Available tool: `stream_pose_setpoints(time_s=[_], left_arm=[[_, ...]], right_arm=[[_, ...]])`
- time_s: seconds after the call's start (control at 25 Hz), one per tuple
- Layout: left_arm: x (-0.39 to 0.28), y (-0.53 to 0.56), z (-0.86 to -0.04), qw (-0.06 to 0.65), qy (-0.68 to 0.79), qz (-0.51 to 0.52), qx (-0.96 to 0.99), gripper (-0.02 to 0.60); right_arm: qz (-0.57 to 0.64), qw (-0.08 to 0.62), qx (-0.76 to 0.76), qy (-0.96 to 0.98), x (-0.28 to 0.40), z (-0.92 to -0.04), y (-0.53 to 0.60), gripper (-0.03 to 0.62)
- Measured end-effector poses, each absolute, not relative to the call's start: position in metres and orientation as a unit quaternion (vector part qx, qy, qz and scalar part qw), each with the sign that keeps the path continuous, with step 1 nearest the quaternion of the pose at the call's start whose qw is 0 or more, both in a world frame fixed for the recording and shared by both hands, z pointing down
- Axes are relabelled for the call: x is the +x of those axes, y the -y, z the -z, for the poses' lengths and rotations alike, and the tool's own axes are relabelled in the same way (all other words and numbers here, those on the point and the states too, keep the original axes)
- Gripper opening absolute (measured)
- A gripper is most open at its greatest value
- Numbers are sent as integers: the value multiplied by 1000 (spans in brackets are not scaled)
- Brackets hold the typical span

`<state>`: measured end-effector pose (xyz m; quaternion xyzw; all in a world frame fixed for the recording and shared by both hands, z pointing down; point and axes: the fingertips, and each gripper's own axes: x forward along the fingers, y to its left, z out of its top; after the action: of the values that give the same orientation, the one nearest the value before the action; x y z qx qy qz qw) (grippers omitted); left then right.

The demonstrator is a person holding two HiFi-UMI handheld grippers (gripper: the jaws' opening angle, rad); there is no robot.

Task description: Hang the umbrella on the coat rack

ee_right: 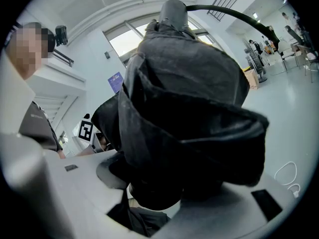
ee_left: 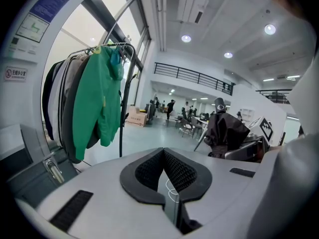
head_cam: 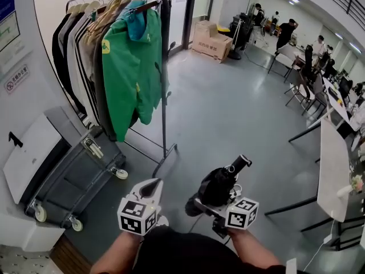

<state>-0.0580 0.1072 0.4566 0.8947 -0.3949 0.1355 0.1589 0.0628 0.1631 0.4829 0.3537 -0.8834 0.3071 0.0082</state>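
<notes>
One folded black fabric umbrella [ee_right: 184, 108] | probably light, soft, slippery | right gripper [ee_right: 164, 193] pinches its bundled middle | left gripper [ee_left: 167, 180] pressed together, empty | likely hangs by far-end strap [ee_right: 224, 11]

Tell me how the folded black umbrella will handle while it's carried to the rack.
The umbrella looks loosely bundled, so its fabric will probably squash and shift between the jaws of the right gripper. Its core seems stiff, since the capped end sticks out straight. It is likely light for its bulk, as one gripper alone holds it.
</notes>
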Motion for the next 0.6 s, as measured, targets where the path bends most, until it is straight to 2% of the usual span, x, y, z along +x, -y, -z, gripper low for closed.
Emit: stream_pose_setpoints(time_s=[0.6], left_arm=[[-109,-6,-471,162,358,-144,908,15]], right_arm=[[-311,9,387,868,7,-492,-64,245]])
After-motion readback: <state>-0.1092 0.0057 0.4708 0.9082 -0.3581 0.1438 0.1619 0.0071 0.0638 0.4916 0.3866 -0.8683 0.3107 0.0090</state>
